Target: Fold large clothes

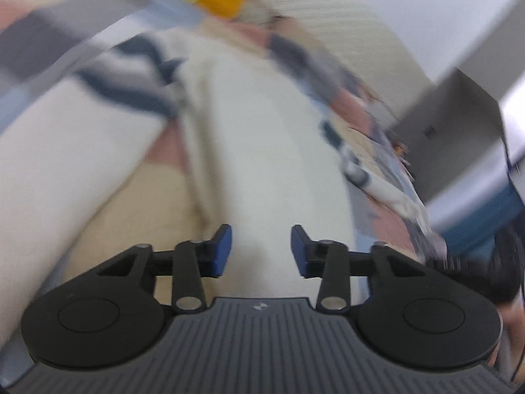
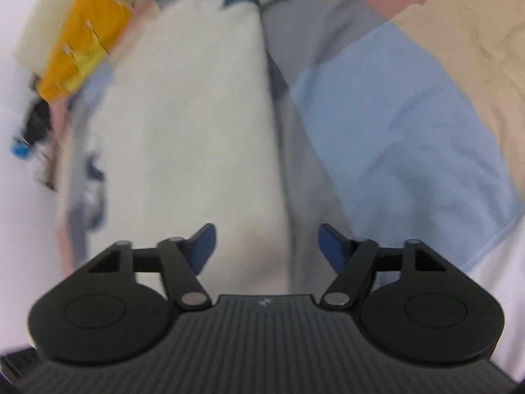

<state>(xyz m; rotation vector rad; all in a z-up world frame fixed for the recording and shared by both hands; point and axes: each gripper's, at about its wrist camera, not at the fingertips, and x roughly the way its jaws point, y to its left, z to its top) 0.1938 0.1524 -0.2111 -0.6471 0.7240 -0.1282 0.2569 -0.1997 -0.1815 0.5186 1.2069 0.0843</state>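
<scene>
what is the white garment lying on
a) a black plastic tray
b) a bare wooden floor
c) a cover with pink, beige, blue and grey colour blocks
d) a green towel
c: in the right wrist view the white garment lies on a patchwork cover whose light blue, beige, pink and grey blocks show beside it.

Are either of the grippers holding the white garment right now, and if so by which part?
Neither. The left gripper and right gripper both stand open above the white garment, with nothing pinched between the pads.
</scene>
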